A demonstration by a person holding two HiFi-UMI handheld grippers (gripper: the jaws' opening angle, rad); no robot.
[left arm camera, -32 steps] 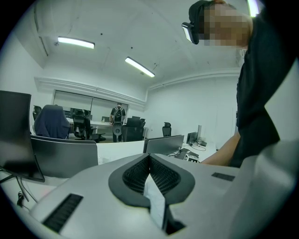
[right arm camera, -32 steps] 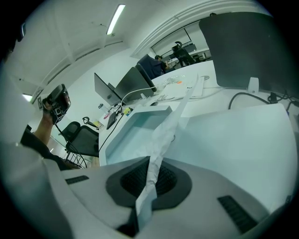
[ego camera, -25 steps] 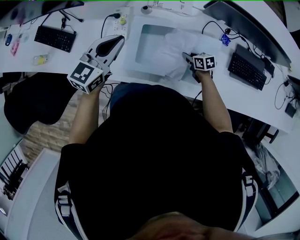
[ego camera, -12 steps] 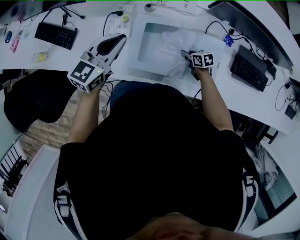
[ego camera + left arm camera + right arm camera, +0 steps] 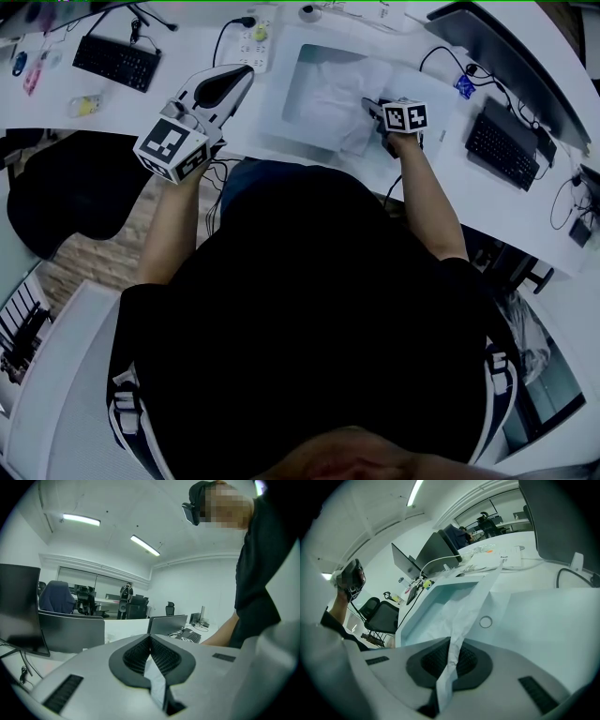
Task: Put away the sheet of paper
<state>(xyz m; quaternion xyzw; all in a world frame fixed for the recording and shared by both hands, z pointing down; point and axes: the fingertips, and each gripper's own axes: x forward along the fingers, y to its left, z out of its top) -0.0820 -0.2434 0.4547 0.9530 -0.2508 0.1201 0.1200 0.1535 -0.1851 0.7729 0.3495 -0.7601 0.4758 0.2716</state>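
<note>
The white sheet of paper (image 5: pixel 330 96) lies crumpled inside an open white box (image 5: pixel 272 98) on the desk. My right gripper (image 5: pixel 368 105) sits at the box's near right edge, shut on a corner of the sheet. In the right gripper view the paper (image 5: pixel 460 613) runs from between the pads (image 5: pixel 436 660) of the right gripper (image 5: pixel 451 641) down into the box (image 5: pixel 411 620). My left gripper (image 5: pixel 242 79) is held above the desk left of the box, clear of the paper. Its jaws (image 5: pixel 150 639) meet at the tips and point up into the room; a pale sliver shows between the pads.
A box flap (image 5: pixel 534 616) with a ring hole lies right of the paper. A power strip (image 5: pixel 251 30) and a keyboard (image 5: pixel 117 62) lie at the left, with a second keyboard (image 5: pixel 502 142) and a monitor (image 5: pixel 511 52) at the right. A black chair (image 5: pixel 70 197) stands by the left arm.
The head view has drifted slightly. Both grippers keep their places relative to the box, and the right one stays shut on the paper.
</note>
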